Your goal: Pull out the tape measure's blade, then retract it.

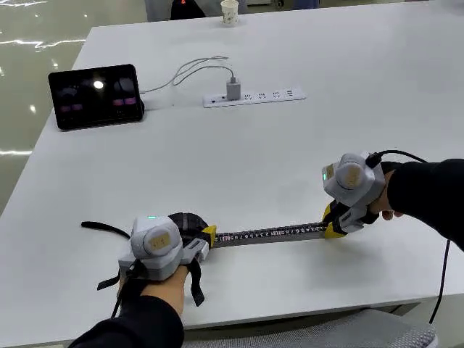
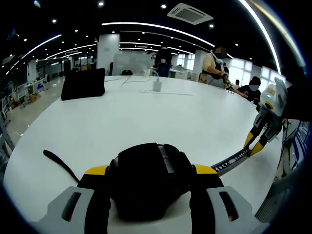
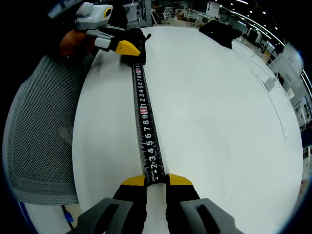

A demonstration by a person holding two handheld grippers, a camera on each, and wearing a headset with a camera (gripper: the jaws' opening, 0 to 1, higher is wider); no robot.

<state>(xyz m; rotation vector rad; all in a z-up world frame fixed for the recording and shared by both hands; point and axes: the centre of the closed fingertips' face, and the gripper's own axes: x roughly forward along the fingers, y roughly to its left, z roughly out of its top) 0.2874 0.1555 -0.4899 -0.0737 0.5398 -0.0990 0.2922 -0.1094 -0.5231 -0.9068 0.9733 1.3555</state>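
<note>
White tabletop (image 1: 304,65) spreads through a bright open office, and a white power strip (image 1: 254,96) lies flat toward its far side; I place everything against that strip. Well apart from the strip, toward the table's near edge, sits the black round tape measure case (image 1: 187,222). It is pinched from both sides between the yellow-tipped jaws of the left gripper (image 2: 150,171). From the case the dark numbered metal blade (image 3: 145,112) runs low along the table, roughly parallel to the strip. Its free end is nipped between the pressed-together jaws of the right gripper (image 3: 156,180), also on the near side of the strip. A black tablet (image 1: 96,96) stands near one end of the strip, linked to it by a pale cable (image 1: 190,71). I judge the blade partly drawn; whether I am mid-pull or mid-return I cannot tell. To do this well, I would move the right gripper only along the blade's own line, low and untwisted. The left must clamp the case firmly so it cannot slide or turn. For the return, I would walk the tip back rather than let it snap.
</note>
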